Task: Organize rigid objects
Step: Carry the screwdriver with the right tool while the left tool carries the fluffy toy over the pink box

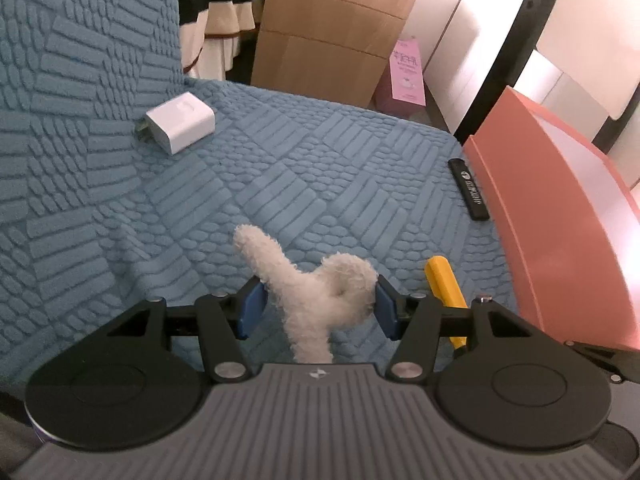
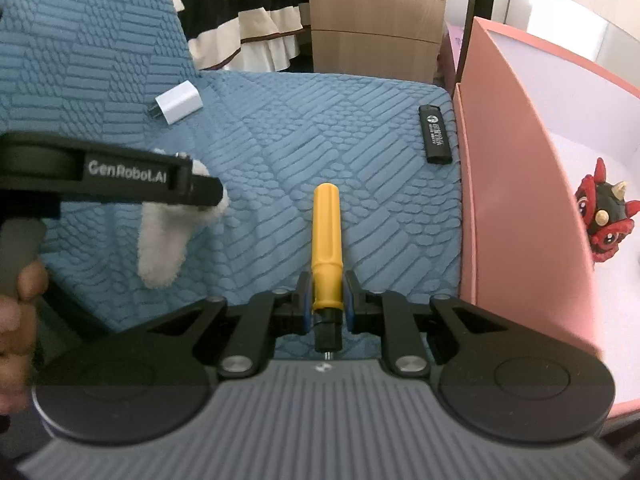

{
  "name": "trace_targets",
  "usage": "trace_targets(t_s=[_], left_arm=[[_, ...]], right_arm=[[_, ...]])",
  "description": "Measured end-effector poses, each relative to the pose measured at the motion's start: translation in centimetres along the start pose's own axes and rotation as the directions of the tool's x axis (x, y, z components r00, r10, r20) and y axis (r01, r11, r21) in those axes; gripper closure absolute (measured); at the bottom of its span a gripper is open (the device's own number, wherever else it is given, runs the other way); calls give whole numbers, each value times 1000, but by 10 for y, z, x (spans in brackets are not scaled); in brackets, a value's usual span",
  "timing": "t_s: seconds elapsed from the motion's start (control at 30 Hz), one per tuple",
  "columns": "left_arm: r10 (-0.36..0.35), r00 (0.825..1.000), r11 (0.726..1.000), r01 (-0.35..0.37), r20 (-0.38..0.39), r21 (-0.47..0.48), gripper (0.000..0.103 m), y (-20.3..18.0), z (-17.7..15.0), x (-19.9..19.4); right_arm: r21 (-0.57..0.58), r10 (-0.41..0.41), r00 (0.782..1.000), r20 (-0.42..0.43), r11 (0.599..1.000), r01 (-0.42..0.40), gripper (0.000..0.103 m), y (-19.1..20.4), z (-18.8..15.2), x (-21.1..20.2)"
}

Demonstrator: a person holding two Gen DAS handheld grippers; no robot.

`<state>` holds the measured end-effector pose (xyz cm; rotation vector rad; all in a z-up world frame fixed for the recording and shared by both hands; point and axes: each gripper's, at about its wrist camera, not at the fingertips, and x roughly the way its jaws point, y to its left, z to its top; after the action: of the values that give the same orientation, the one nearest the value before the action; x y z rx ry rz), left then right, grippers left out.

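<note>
Nearest the lens, the right gripper (image 2: 326, 294) has its jaws pinched on a yellow-handled screwdriver (image 2: 327, 240), gripping the lower end of the handle just above the black collar; the handle points away over the blue quilted sofa seat (image 2: 360, 140). That tool looks stiff and light, with smooth plastic that could twist in the pads, so a hold near the collar, where the handle flares, seems sound.

The left gripper (image 1: 318, 304) has its jaws closed in around a white fluffy toy (image 1: 316, 292); the right pad touches the fluff, but the left pad's contact cannot be told. The toy is soft and will squash, so it needs a fuller squeeze on its thick middle.

A white charger (image 1: 181, 122) lies near the seat's back, well apart, and a black lighter (image 2: 436, 134) lies just beside the pink box (image 2: 512, 184). Both are rigid, light and slick; take them across their narrow sides. A red figurine (image 2: 606, 220) already sits inside the box.
</note>
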<state>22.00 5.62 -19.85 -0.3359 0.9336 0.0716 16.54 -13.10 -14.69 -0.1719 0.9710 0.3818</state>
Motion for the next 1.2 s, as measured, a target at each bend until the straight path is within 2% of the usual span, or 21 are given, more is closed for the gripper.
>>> trace_targets(t_s=[0.2,0.33,0.57,0.7,0.87,0.97,1.2], left_arm=[[-43,999,999,43,1,-17,41,-10,5,-15],[-49,998,999,48,34,14,41,-22,14,-30],[-100,991,995,97,93,36,41,-40,24,-52],[-117,988,993,116,105,22,41,-44,24,-48],[-136,988,991,134,80,28,41,-48,17,-38],[-136,988,990,133,67,47,41,-52,14,-33],[-128,990,991,125,59,52,41,-55,13,-28]], right_arm=[[36,39,999,22,999,-40,84,-5,12,-17],[54,50,997,51,997,-53,84,-10,22,-33],[57,57,993,107,996,-64,84,-21,36,-61],[58,39,992,122,997,-46,84,-28,37,-64],[105,21,995,96,994,-31,85,-41,26,-55],[75,-4,994,106,997,-4,84,-39,21,-55],[87,1,994,112,996,-11,84,-44,21,-55]])
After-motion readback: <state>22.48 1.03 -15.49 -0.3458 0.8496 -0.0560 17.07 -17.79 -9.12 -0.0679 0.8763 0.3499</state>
